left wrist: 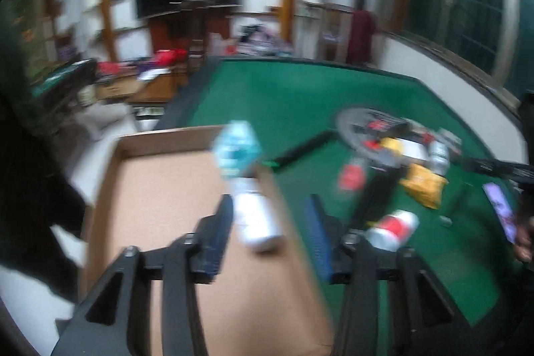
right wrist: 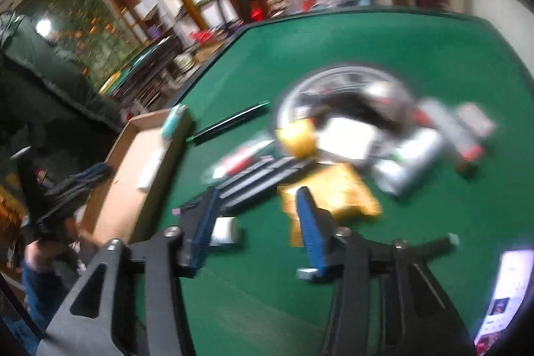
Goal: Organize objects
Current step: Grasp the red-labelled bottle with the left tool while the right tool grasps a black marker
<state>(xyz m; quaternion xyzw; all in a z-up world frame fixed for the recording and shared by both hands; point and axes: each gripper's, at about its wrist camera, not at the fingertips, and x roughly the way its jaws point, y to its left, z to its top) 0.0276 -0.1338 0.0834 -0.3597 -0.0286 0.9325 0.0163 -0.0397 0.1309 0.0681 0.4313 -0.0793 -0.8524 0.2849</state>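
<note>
Brown cardboard, folded into a shallow open box (left wrist: 160, 189), fills the left of the left wrist view; it sits on the green felt table (left wrist: 300, 95) with its right wall running under the left gripper (left wrist: 272, 222). That gripper's blue-padded fingers (left wrist: 222, 222) stand spread, gripping nothing — between them lies a silver drink can (left wrist: 257, 219) on its side, resting in the box against the right wall and touching neither pad as far as the blur allows. Beyond the can, a light blue and white plastic bottle (left wrist: 237, 147) sits at the same wall. Farther right on the felt lie a long black stick with a green tip (left wrist: 303, 147), a red and white can (left wrist: 395, 227), a crumpled yellow snack bag (left wrist: 424, 184) and a round metal tray (left wrist: 353, 129) piled with small items too blurred to name.

Over on the right wrist view, the right gripper (right wrist: 257, 222) is likewise spread wide and holds nothing, hovering above the felt just short of a flat black ribbed bar (right wrist: 260, 181) and the yellow bag. A lit phone screen (right wrist: 507, 292) lies at the far right edge.
</note>
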